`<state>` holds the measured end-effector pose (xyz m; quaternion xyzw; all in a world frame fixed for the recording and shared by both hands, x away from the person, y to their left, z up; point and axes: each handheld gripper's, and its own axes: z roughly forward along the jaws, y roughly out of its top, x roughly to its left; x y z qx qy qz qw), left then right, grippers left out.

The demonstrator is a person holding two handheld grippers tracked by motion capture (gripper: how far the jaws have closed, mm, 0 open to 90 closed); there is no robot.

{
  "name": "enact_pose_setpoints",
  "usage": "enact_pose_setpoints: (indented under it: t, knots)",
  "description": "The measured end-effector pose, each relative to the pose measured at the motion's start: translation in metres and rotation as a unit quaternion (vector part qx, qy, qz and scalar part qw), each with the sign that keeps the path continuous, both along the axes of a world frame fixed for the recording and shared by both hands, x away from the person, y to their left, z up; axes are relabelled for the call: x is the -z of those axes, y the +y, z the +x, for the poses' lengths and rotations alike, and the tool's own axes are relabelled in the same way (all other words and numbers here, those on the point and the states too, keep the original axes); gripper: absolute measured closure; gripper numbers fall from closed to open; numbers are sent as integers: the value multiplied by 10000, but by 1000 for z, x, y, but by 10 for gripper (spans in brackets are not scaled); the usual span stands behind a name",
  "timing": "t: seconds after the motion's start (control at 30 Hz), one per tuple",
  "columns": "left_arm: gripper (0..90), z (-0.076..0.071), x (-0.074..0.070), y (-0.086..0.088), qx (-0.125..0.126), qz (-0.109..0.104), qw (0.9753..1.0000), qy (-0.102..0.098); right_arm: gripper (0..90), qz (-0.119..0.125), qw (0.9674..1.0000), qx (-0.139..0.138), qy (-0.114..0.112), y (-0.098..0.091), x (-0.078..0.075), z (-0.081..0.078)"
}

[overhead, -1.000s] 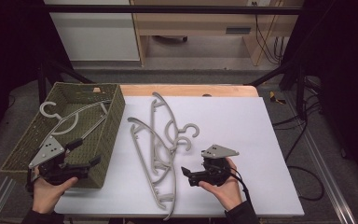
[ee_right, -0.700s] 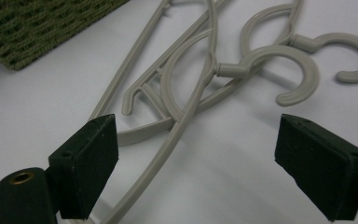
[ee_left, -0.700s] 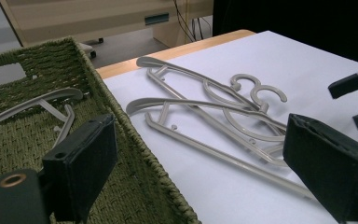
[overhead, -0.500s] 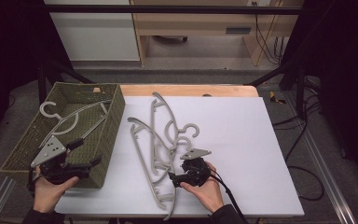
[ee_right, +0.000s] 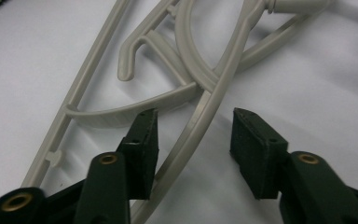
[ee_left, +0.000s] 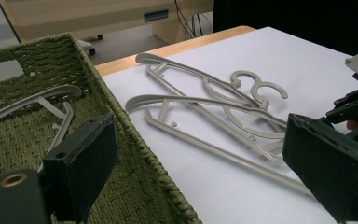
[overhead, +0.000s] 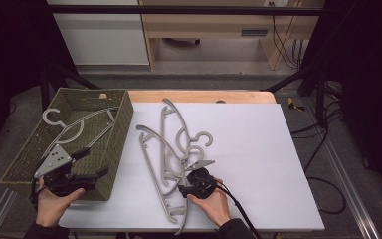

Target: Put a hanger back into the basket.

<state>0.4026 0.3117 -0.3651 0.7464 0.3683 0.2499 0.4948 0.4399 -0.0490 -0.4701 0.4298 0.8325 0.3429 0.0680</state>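
Hangers [overhead: 171, 159] lie tangled on the white counter [overhead: 258, 149]. Right tongs [ee_right: 193, 135] have just been closing, one hanger arm between the pads, untouched. Left tongs [ee_left: 205, 154] gape wide over the basket rim [ee_left: 135, 154], hangers just beyond them.

hangers [overhead: 171, 164]: smooth grey-beige plastic with a slight sheen
basket [overhead: 117, 144]: coarse woven green fibre, rough and matt
hanger in basket [overhead: 72, 130]: the same pale smooth plastic
table top [overhead: 268, 164]: flat white sheet, matt and smooth
table edge [overhead: 199, 95]: light wood, satin
gripper pads [ee_right: 144, 140]: dark, matt, rubbery, faintly grainy
left gripper plate [overhead: 53, 160]: dull grey metal
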Motion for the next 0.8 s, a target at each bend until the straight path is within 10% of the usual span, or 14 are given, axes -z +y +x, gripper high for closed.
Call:
enact_pose_setpoints:
  t: [0.8]
  knots:
    - [104,0,0,0,-16,24,10000,5,769,673,9951,359,636,-10,-4,6]
